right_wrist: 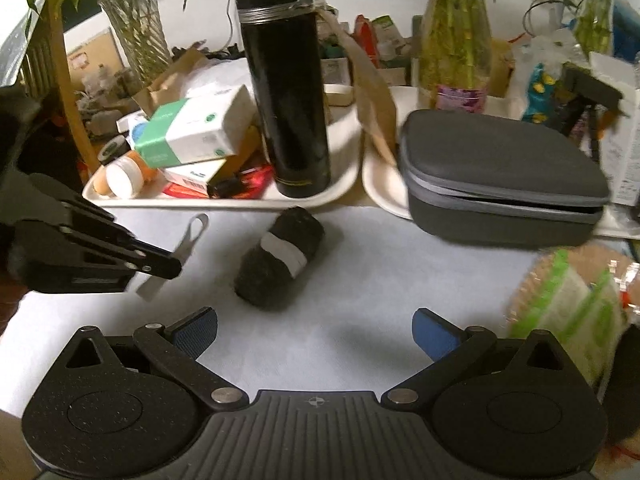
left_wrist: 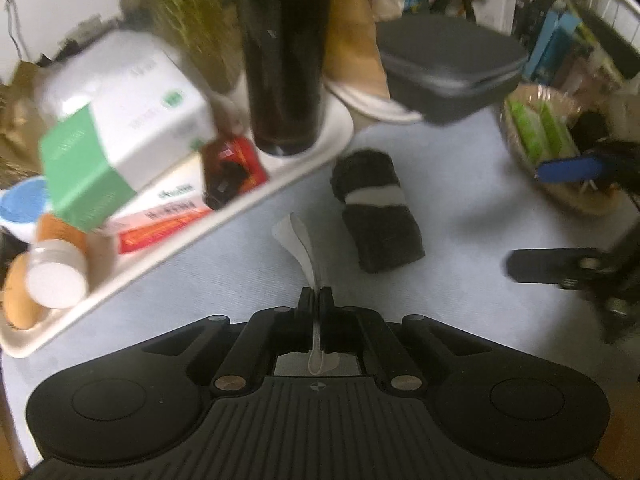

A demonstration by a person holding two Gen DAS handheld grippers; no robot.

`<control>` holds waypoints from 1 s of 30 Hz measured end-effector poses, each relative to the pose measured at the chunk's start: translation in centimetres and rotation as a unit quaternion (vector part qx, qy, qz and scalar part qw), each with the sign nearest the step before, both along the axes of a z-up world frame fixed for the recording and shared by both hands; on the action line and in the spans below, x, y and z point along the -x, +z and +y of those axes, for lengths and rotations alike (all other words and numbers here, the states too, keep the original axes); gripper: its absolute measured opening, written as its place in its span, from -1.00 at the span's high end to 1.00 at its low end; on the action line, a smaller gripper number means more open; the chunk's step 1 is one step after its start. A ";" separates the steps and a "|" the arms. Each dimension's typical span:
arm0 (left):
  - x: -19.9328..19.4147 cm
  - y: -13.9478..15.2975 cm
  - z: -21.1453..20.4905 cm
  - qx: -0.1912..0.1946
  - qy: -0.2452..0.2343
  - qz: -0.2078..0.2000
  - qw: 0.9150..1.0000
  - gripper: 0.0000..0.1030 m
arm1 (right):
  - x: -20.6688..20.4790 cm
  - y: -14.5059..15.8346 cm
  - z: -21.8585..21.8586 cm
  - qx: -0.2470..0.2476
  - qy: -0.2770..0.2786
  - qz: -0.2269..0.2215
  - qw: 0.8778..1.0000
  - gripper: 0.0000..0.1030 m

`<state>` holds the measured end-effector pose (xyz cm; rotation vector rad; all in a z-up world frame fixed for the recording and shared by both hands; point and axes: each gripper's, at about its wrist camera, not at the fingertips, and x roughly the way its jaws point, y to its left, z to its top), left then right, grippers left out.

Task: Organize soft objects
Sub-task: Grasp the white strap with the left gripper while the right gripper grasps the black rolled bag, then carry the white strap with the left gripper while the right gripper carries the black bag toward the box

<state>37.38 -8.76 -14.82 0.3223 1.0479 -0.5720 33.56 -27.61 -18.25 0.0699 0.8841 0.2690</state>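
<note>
Both jaws of our left gripper [left_wrist: 316, 294] are pressed together on a thin white strap [left_wrist: 298, 240], whose looped free end reaches forward past the tips. Our right gripper [right_wrist: 314, 330] has its jaws spread wide with nothing between them.

We take the black rolled cloth [right_wrist: 280, 260], bound with a white band [right_wrist: 286, 254], to be the soft thing to sort. It lies on the pale tabletop [right_wrist: 360, 300], ahead of the open right jaws and a little to their left. Seen from the left gripper it lies ahead and to the right, just beyond the strap loop. Its long axis runs slanted, near end toward the left jaws, far end toward the trays. We judge that the right gripper is free for it, but must turn so that its jaws cross the roll and not follow its length.

Beyond the roll a white tray [right_wrist: 224, 202] holds a black flask [right_wrist: 286, 92], standing upright, a green and white box [right_wrist: 192, 132], some flat packets and an orange bottle [right_wrist: 128, 174] on its side. A second tray [right_wrist: 380, 192] carries a grey zip case [right_wrist: 500, 176], its lid slightly raised. To the right of the right jaws a woven basket [left_wrist: 560, 196] holds green packets.
</note>
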 end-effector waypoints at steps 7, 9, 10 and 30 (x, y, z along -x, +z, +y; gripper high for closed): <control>1.0 2.0 2.8 0.029 0.026 -0.029 0.999 0.95 | -2.9 -1.9 1.1 -0.038 0.021 -0.008 0.999 -0.81; 1.2 2.2 3.4 0.035 0.031 -0.036 0.998 0.95 | -3.7 -2.4 1.5 -0.045 0.026 -0.008 0.999 -0.75; 1.3 2.2 3.6 0.037 0.033 -0.039 0.998 0.95 | -4.1 -2.7 1.6 -0.049 0.026 -0.007 0.998 -0.73; 3.2 3.9 7.2 0.069 0.079 -0.068 0.992 0.95 | -7.3 -2.8 4.2 -0.040 0.038 0.006 0.998 0.14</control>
